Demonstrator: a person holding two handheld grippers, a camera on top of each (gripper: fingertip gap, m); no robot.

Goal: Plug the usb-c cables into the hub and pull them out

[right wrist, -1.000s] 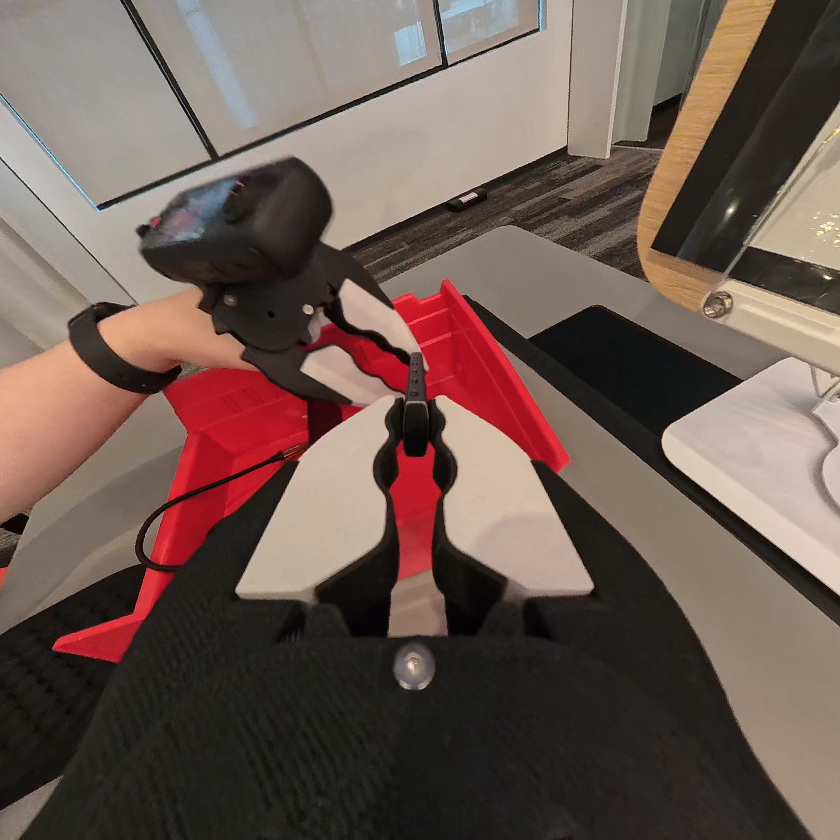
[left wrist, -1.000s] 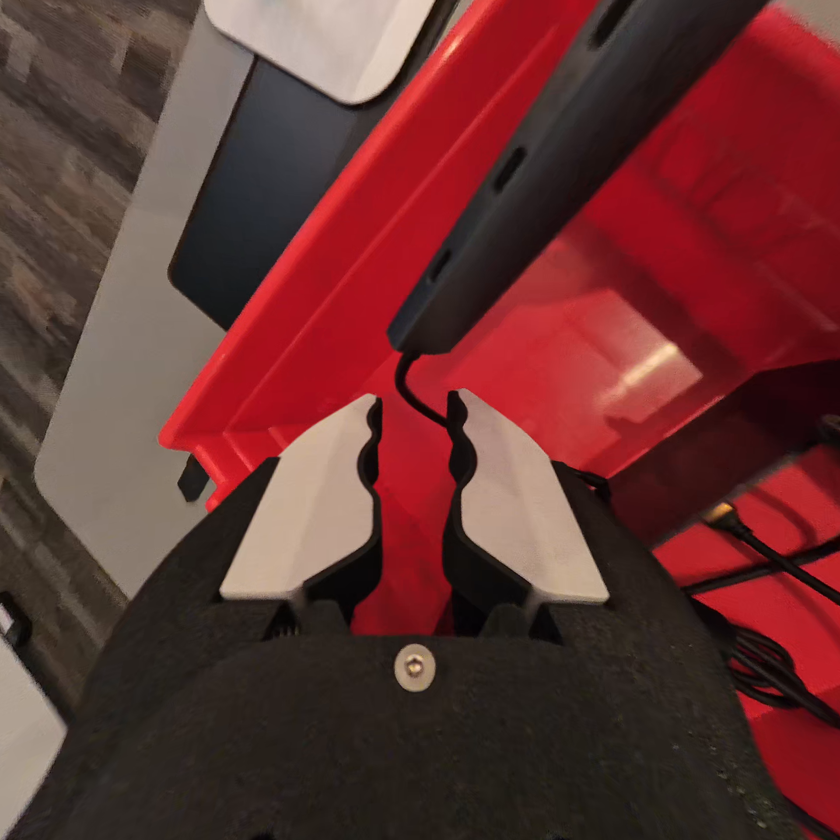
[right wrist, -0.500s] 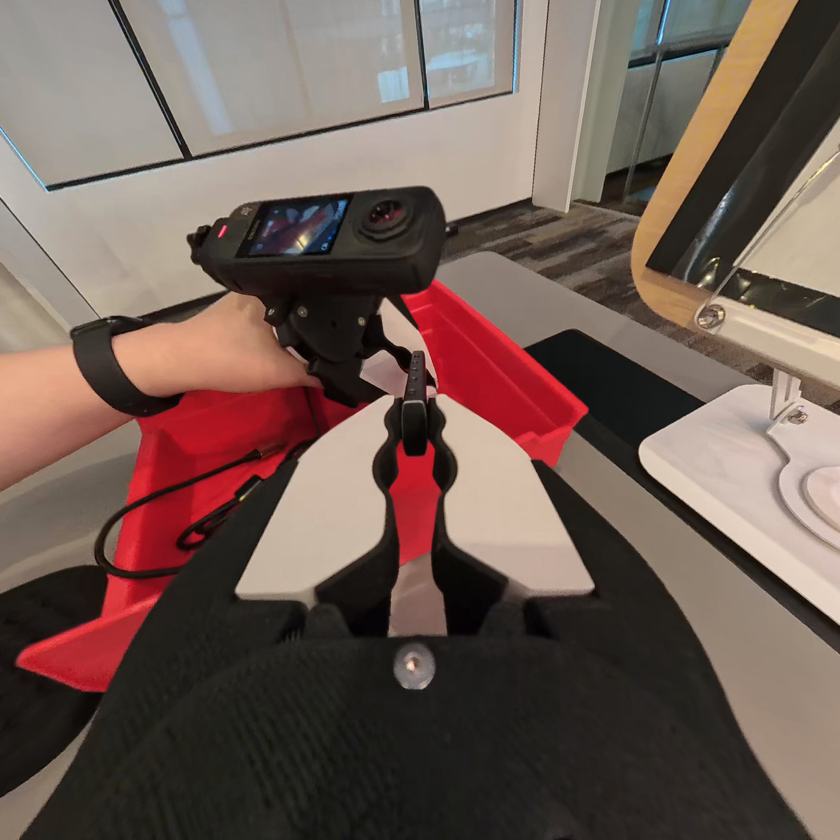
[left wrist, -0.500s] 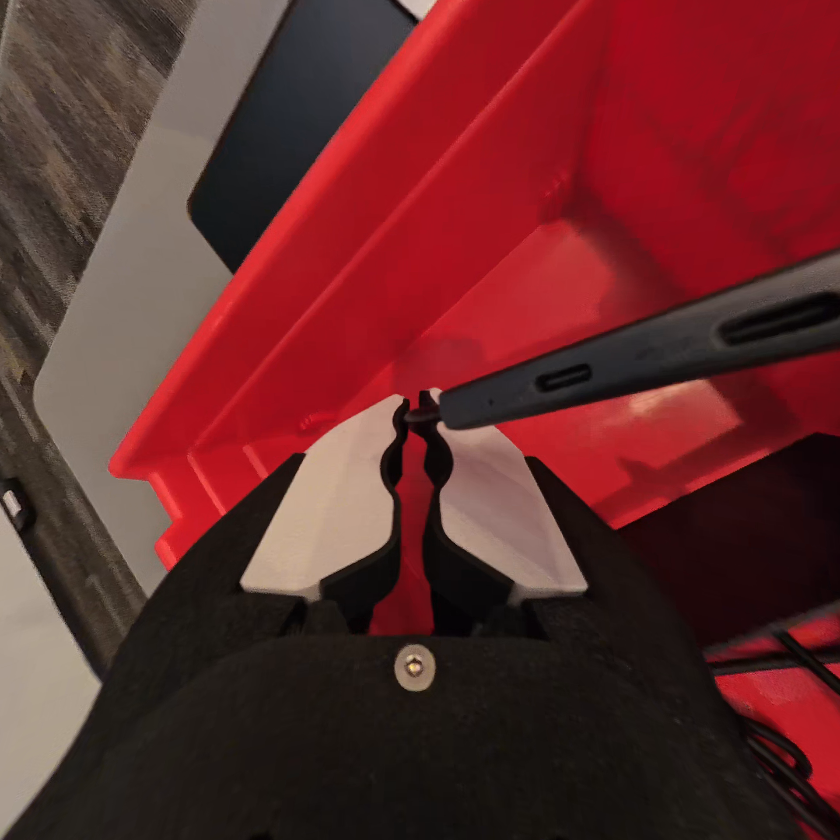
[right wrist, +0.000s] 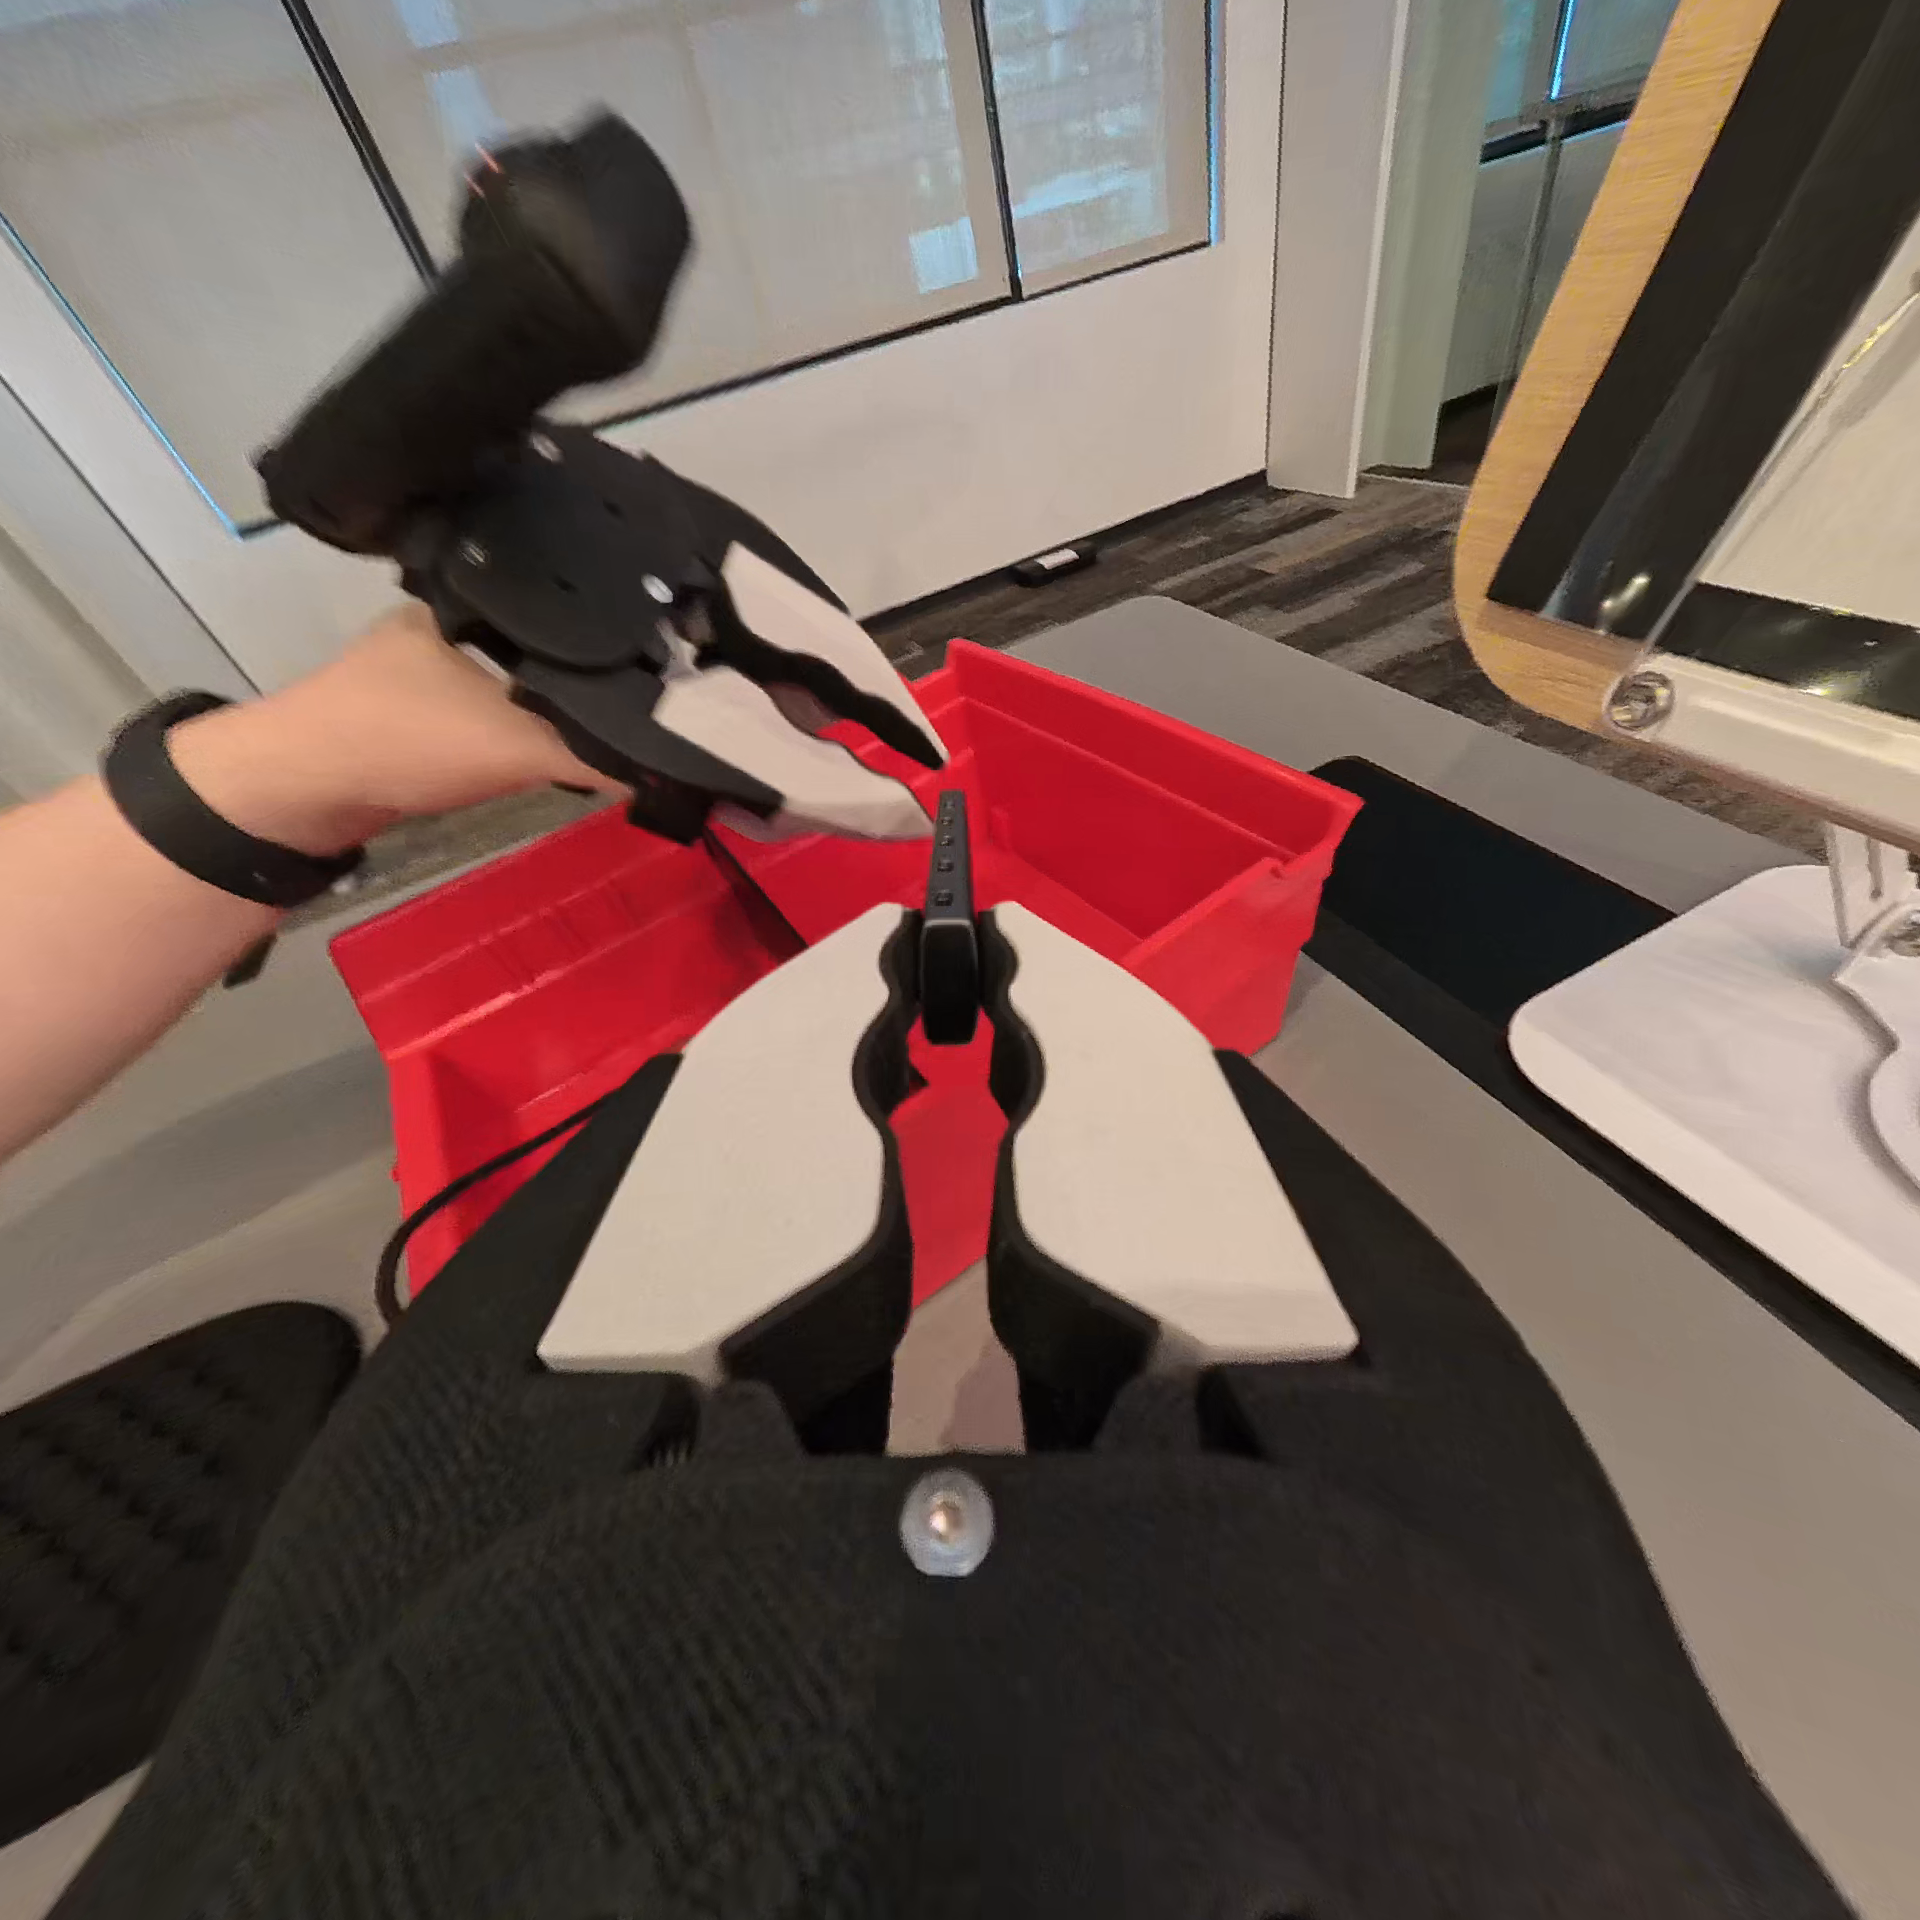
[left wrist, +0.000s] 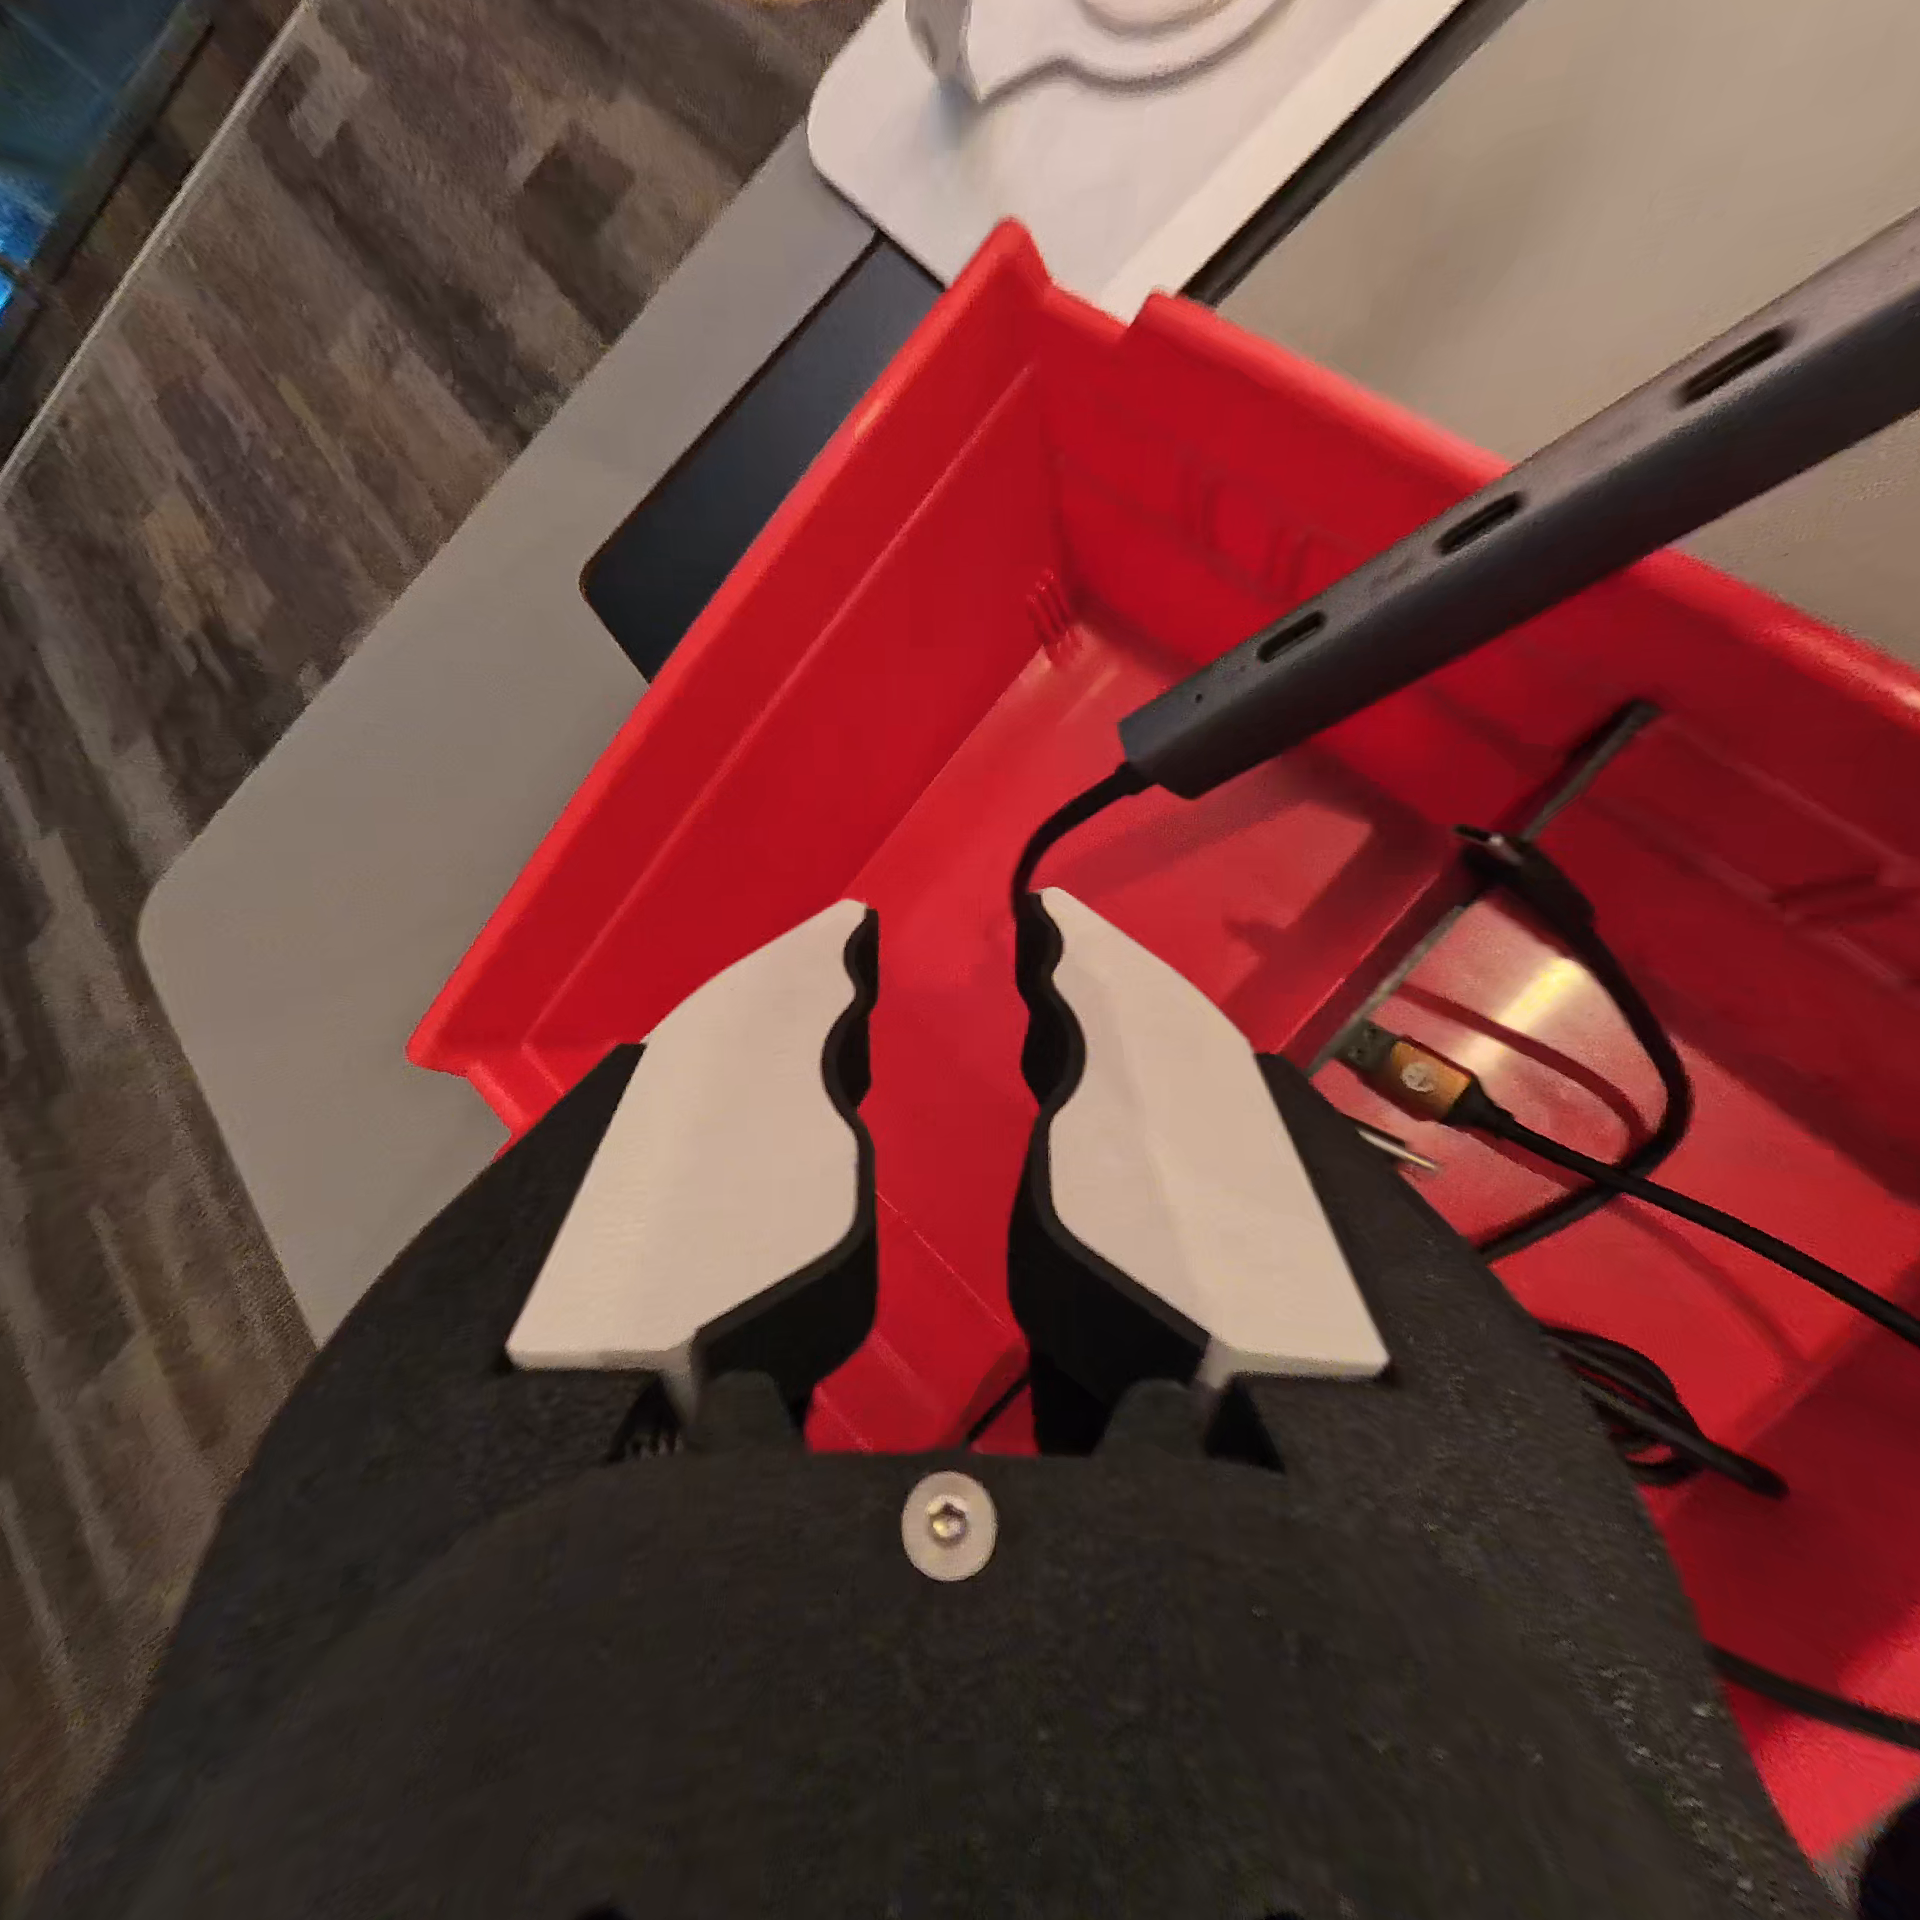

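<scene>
Right wrist view: right gripper (right wrist: 948,940) pinches hub (right wrist: 948,935); left gripper (left wrist: 945,914) spread over red bin (left wrist: 790,665), hub cable (left wrist: 1049,842) at its right finger.

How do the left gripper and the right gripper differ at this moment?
The left gripper is open with nothing between its jaws, only the hub's own thin cable running past one tip; the right gripper is shut on the hub. The left gripper points down into the red bin; the right gripper holds the hub above the bin. Both have light grey fingers on black bodies.
</scene>
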